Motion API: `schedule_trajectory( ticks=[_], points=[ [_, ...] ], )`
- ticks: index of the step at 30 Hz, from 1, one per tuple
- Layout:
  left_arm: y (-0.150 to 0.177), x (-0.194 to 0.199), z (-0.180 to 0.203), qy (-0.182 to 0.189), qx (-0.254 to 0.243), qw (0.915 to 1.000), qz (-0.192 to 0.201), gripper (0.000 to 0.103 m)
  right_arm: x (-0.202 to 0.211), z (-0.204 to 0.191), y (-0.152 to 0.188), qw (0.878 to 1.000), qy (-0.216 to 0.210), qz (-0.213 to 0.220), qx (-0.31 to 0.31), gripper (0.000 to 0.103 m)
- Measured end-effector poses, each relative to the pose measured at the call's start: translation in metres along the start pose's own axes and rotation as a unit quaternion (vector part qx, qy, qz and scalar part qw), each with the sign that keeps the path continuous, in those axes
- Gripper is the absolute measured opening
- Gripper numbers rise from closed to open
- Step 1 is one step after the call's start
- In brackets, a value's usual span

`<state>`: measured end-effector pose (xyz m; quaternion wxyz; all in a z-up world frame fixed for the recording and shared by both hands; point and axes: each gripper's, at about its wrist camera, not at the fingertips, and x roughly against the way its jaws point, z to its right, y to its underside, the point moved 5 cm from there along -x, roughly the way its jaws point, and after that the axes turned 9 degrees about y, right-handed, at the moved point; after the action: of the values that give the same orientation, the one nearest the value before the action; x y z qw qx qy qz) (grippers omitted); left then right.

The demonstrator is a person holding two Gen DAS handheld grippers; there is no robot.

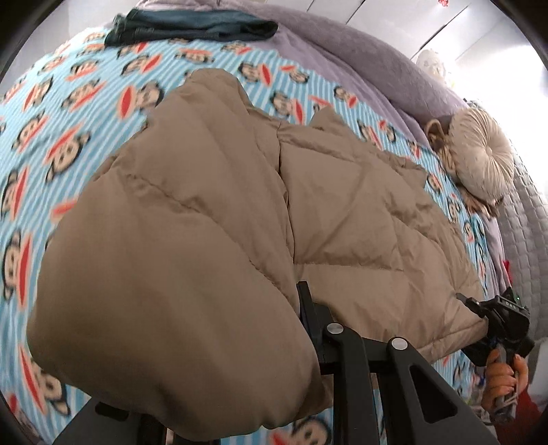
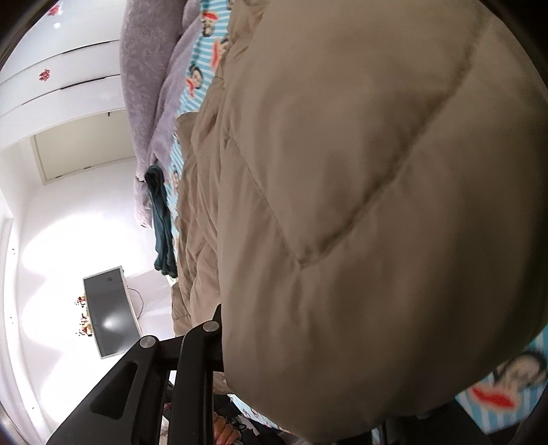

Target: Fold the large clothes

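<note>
Both jaws' gaps are hidden under bulging folds of the tan puffer coat (image 1: 212, 219) on the bed (image 1: 68, 102), so whether they clamp it cannot be told.

Your widest free stretch is the bare sheet (image 1: 68, 113) on the far side of the coat (image 1: 212, 219), open up to the folded dark garment (image 1: 191, 29) at its top edge. Along the other side only a thin strip of sheet separates the coat from the purple blanket (image 1: 359, 58), and the round cushion (image 1: 479, 154) sits just beside the coat's edge, blocking that corner. From the right wrist, a puffed fold of coat (image 2: 359, 205) fills nearly all your forward path, leaving room only to the side over the white floor (image 2: 68, 239).
</note>
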<state>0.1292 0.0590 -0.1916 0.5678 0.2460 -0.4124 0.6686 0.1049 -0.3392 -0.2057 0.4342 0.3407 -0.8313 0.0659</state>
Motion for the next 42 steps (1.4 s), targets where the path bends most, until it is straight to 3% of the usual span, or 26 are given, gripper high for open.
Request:
schedule_trajectory(
  ticks=[9,14,17,23,27,32,36,38,42],
  points=[
    [0.049,0.003,-0.021,-0.004,-0.003,0.9988,-0.05,0.025,-0.007,0.025,0.022,0.998,0.051,0.021,-0.035,0.029],
    [0.057,0.009,-0.024,-0.031,0.006,0.9986,-0.043,0.025,-0.004,0.037,0.021,0.996,0.068,0.014,-0.05,0.035],
    [0.057,0.016,-0.026,-0.05,0.013,0.9981,-0.035,0.032,-0.001,0.033,0.017,0.996,0.077,-0.001,-0.038,0.036],
    [0.052,0.042,-0.058,-0.02,0.093,0.9954,-0.003,0.032,-0.006,0.028,0.011,0.996,0.084,-0.011,-0.042,0.038],
    [0.061,0.062,-0.093,0.025,0.171,0.9849,0.015,0.032,0.003,0.047,0.022,0.995,0.088,-0.016,-0.042,0.04],
    [0.061,0.085,-0.101,0.026,0.152,0.9879,0.021,0.032,-0.002,0.048,0.019,0.993,0.107,-0.02,-0.047,0.045],
    [0.047,0.109,-0.098,-0.023,0.112,0.9918,0.057,0.032,0.003,0.037,0.019,0.99,0.141,-0.021,-0.023,0.047],
    [0.041,0.118,-0.102,-0.021,0.109,0.9917,0.065,0.032,0.007,0.03,0.021,0.988,0.154,-0.021,-0.007,0.047],
    [0.033,0.101,-0.095,-0.03,0.085,0.9948,0.046,0.032,0.014,0.008,0.029,0.98,0.191,-0.017,0.052,0.05]
  ],
)
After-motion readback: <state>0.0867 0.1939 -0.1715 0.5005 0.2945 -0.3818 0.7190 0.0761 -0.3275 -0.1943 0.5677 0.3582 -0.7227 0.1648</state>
